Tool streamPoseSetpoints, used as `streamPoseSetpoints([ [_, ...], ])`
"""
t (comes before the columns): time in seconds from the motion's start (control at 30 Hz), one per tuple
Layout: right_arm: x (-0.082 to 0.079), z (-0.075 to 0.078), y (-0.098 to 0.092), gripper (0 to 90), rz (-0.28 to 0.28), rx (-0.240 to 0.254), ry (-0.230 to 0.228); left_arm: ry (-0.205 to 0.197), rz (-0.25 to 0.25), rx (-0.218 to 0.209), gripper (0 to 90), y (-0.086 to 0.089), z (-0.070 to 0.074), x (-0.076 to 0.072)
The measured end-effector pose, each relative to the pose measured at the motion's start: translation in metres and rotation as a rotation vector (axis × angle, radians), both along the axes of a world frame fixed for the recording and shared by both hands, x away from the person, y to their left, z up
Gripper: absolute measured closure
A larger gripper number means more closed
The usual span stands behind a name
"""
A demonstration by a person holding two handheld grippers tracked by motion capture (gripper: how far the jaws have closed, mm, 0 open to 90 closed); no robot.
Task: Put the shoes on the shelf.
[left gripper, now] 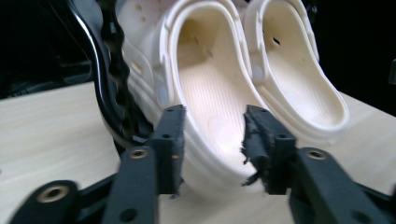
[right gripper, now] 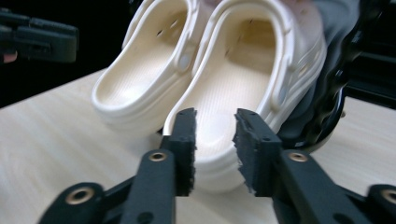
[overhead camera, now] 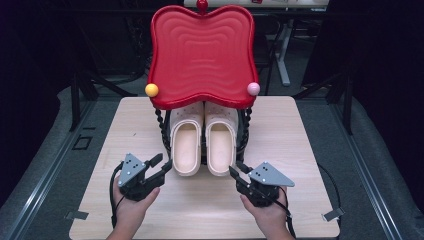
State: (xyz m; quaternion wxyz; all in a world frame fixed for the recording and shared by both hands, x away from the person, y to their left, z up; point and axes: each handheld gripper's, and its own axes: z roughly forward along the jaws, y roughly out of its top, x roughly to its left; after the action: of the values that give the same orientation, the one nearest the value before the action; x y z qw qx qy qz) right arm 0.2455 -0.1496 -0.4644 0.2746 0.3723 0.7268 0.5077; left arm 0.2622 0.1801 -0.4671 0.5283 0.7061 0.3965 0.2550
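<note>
cream clogs (overhead camera: 204, 142) side by side near table (overhead camera: 300, 150) centre.

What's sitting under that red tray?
A pair of cream clogs stands side by side under the red tray, between the rack's black legs, heels towards the person. The tray covers their toes.

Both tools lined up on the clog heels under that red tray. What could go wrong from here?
1. The left tool and right tool sit at the heel rims of the left clog and right clog; a shallow pinch on the rounded rim may slip.
2. The clogs touch side by side, so pulling one may drag the other.
3. The black stand legs flank the clogs closely; a clog could snag on them.
</note>
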Motion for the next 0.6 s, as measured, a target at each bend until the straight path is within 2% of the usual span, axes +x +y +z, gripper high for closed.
streamPoseSetpoints([
  [0.03,-0.005,-0.005,0.000,76.4,0.014,-0.017,0.009,0.002,-0.002,0.000,64.7,0.001,-0.001,-0.002],
  [0.17,-0.010,-0.011,-0.001,82.0,0.027,-0.037,0.029,0.011,-0.004,-0.006,69.5,0.005,-0.007,-0.013],
  [0.27,-0.013,-0.017,-0.001,86.4,0.042,-0.032,0.052,0.025,0.000,-0.011,76.8,0.007,-0.018,-0.020],
  [0.33,-0.014,-0.022,0.000,88.2,0.046,-0.041,0.066,0.044,0.001,0.005,80.6,0.007,-0.025,-0.022],
  [0.5,-0.011,-0.037,0.006,89.6,0.060,-0.061,0.105,0.088,-0.028,0.019,85.7,0.000,-0.038,-0.020],
  [0.6,-0.007,-0.043,0.009,89.6,0.067,-0.056,0.120,0.091,-0.036,0.013,88.5,-0.003,-0.041,-0.018],
])
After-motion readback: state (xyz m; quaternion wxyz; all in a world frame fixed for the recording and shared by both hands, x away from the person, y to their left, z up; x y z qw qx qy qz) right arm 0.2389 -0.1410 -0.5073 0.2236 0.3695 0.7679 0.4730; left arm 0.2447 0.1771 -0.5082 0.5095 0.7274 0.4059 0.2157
